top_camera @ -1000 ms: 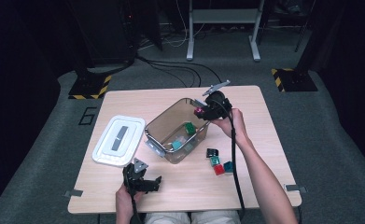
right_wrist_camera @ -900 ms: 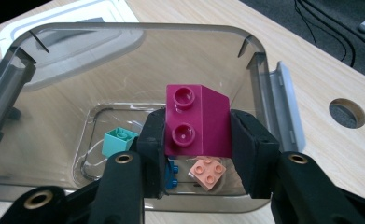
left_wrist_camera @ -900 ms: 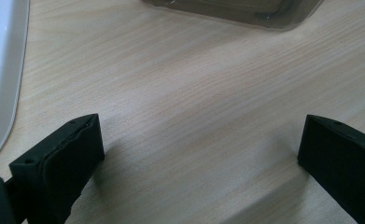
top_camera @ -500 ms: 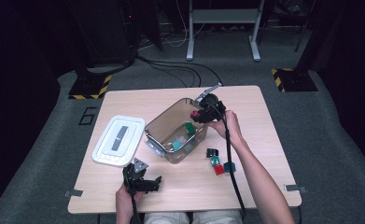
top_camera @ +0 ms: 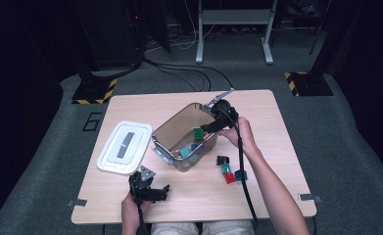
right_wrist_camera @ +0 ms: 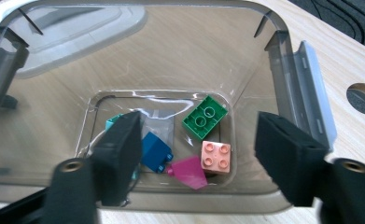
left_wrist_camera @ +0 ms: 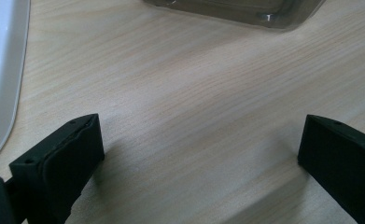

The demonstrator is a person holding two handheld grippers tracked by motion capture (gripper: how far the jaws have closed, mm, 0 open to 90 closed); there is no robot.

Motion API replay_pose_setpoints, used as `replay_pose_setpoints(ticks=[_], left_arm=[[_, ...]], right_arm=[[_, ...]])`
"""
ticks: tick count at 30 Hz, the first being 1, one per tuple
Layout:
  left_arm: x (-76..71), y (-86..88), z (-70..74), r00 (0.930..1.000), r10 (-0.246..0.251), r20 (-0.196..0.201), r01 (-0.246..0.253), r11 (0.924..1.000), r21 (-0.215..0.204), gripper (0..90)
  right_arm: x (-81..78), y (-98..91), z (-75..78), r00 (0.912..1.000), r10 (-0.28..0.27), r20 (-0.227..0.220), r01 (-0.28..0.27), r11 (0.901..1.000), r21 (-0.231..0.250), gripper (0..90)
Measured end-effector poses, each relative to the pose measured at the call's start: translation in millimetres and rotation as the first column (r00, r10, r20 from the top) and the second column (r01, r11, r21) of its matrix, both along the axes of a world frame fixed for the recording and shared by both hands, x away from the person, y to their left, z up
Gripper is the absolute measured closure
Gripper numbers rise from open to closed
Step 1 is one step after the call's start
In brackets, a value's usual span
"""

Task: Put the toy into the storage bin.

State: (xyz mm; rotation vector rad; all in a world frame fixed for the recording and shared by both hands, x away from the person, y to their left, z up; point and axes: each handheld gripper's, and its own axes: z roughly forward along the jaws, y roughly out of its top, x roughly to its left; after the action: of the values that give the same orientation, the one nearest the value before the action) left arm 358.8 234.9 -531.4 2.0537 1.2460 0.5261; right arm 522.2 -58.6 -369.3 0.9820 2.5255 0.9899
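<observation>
Hovering over the clear bin [top_camera: 179, 134], the right tongs [top_camera: 206, 128] have just been opening and now stand spread with nothing between the pads; in the right gripper view a green brick [right_wrist_camera: 204, 116] sits below them inside the bin, which I take for the piece just let go. It lies on the bin floor with a peach brick [right_wrist_camera: 215, 157], a pink wedge [right_wrist_camera: 189, 172] and a blue brick [right_wrist_camera: 154, 152] close around it.

Four more bricks [top_camera: 229, 169] wait on the surface [top_camera: 277, 147] just beside the bin, near the right forearm. To do this well, the hand should lift straight up clear of the rim before swinging back, so the cable does not drag the bin. Then it should come down on one brick at a time, squaring the pads to flat sides, since the pieces lie close together.

The left tongs [top_camera: 155, 192] rest spread and empty on the surface near the white lid [top_camera: 124, 147]; they could steady the bin if it slides.
</observation>
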Motion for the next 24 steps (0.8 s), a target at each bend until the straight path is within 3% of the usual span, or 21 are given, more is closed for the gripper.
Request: replay_pose_setpoints(ticks=[5, 13, 24], left_arm=[[0.0, 0.0, 0.0, 1.0000, 0.000, 0.000, 0.000, 1.0000, 0.000, 0.0], [0.1, 0.0, 0.0, 1.0000, -0.001, 0.000, 0.001, 1.0000, 0.000, 0.0], [0.0, 0.0, 0.0, 1.0000, 0.000, 0.000, 0.000, 1.0000, 0.000, 0.0]], right_arm=[[-8.2, -13.0, 3.5, 0.9997, -0.004, 0.024, 0.004, 0.9998, 0.019, 15.2], [-23.2, -34.0, 6.9, 0.9979, -0.027, 0.058, 0.024, 0.9984, 0.051, 11.6], [-43.4, -61.2, -7.1, 0.9971, -0.046, 0.060, 0.044, 0.9979, 0.047, 9.2]])
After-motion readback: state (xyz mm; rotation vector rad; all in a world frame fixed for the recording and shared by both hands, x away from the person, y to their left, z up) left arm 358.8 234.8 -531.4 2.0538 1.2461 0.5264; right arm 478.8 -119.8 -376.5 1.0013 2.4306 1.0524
